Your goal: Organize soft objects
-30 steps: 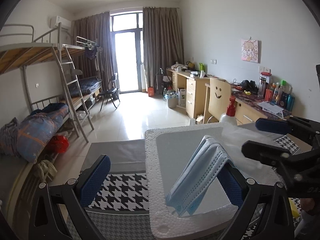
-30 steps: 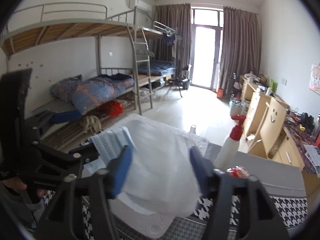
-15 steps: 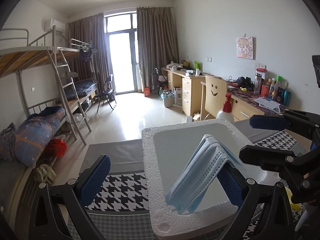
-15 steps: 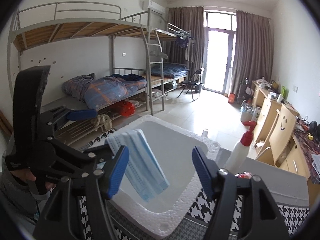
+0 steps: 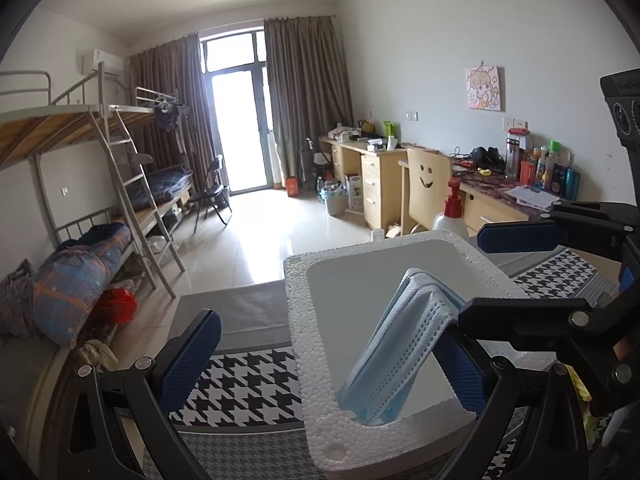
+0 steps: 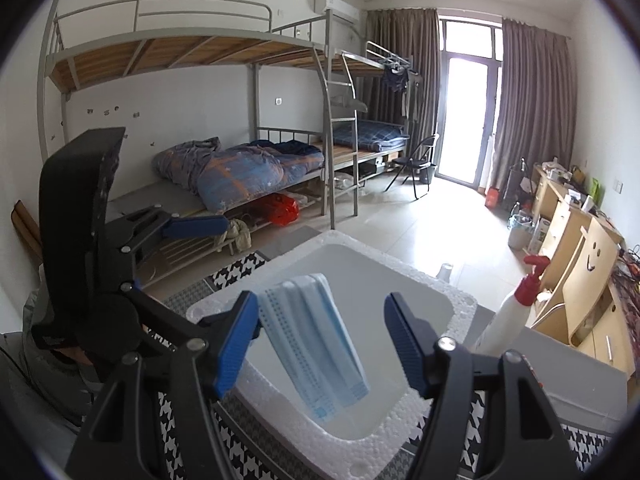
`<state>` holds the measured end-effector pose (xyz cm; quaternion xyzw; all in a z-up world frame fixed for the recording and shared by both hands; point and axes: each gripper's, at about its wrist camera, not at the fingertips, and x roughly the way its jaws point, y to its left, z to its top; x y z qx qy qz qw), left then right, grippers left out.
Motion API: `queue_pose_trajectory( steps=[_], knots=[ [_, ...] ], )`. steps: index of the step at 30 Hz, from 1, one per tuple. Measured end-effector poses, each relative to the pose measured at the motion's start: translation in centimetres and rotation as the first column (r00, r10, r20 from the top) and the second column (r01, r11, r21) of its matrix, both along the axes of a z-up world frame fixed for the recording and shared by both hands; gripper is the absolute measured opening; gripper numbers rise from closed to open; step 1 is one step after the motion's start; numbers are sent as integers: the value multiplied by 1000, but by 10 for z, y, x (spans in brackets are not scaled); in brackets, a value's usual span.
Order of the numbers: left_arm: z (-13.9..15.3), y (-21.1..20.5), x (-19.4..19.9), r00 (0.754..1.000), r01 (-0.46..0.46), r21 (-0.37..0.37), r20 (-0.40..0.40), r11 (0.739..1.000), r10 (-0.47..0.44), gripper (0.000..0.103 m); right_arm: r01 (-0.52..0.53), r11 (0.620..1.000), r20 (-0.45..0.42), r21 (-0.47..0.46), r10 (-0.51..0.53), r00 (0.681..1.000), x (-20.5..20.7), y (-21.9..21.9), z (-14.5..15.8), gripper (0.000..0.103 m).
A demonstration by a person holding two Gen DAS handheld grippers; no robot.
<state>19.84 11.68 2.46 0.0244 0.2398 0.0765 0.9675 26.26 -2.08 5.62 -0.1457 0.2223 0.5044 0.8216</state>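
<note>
Blue face masks (image 5: 400,352), a flat stack of several, are hanging at a slant inside the white foam tray (image 5: 296,320), with the lower edge touching the tray floor near its front wall. Compared with one second earlier, the right wrist view is showing the stack between the right gripper's fingers rather than out past the left one. It is also showing the tray sharply instead of as a pale smear, while the left wrist view is framing the scene almost unchanged. The left gripper (image 5: 324,330) is standing wide apart, its left finger over the houndstooth cloth (image 5: 248,384) and its right finger under the upper end of the stack. The right gripper (image 6: 320,304) is likewise spread, gripping nothing, its left finger meeting the stack's upper end where the other gripper's finger is crossing. Which of the two fingers is bearing the masks cannot be told. A white spray bottle (image 6: 508,320) is standing just beyond the tray.
</note>
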Motion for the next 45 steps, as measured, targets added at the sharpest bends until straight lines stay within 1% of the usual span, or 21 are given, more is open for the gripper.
queue_pose_trajectory(
  steps=[2,4,5,7,9,11,16,19,23,25,28,31,33,34,41,45],
  knots=[
    [0,-1,0,1000,-3,7,-1,1000,3,102,-1,1000,-7,1,1,1000,1,-1,0,70],
    [1,-1,0,1000,7,10,4,1000,-7,102,2,1000,3,-4,-2,1000,1,0,-1,70],
    [1,-1,-1,1000,13,6,9,1000,-13,102,18,1000,14,-11,-18,1000,2,2,-1,70],
    [2,-1,-2,1000,15,1,14,1000,-15,102,82,996,19,-27,-82,996,13,7,-1,70],
    [2,2,-2,1000,6,1,11,1000,-6,102,127,991,-3,-28,-127,992,25,8,-1,70],
    [2,5,-2,1000,-4,-7,14,1000,4,102,134,991,-45,-14,-134,990,35,5,-2,70],
    [3,10,-2,999,-36,-30,20,999,37,102,138,990,-31,-11,-138,990,27,2,-2,70],
    [4,11,-5,998,-48,-41,31,998,49,102,147,989,-3,-7,-147,989,19,1,0,70],
    [11,10,-13,996,-62,-49,63,997,65,102,154,988,13,-6,-154,988,14,2,3,70],
    [14,8,-16,995,-65,-49,74,997,68,102,151,988,12,-2,-151,988,11,0,2,72],
    [15,7,-18,993,-82,-51,84,995,86,102,175,984,19,8,-175,984,11,-5,5,78],
    [17,7,-24,990,-95,-72,96,993,102,102,181,983,27,26,-182,983,10,-14,8,83],
    [19,6,-31,989,-95,-89,108,991,104,102,188,982,40,36,-189,981,5,-18,11,93],
    [20,5,-35,987,-99,-98,116,990,110,102,191,981,47,42,-193,980,2,-21,12,95],
    [29,-1,-57,979,-104,-126,162,987,124,102,213,973,49,88,-217,975,-13,-37,20,95],
    [30,-7,-62,977,-118,-114,164,986,136,102,229,967,59,111,-236,970,-27,-46,23,95]
  ],
)
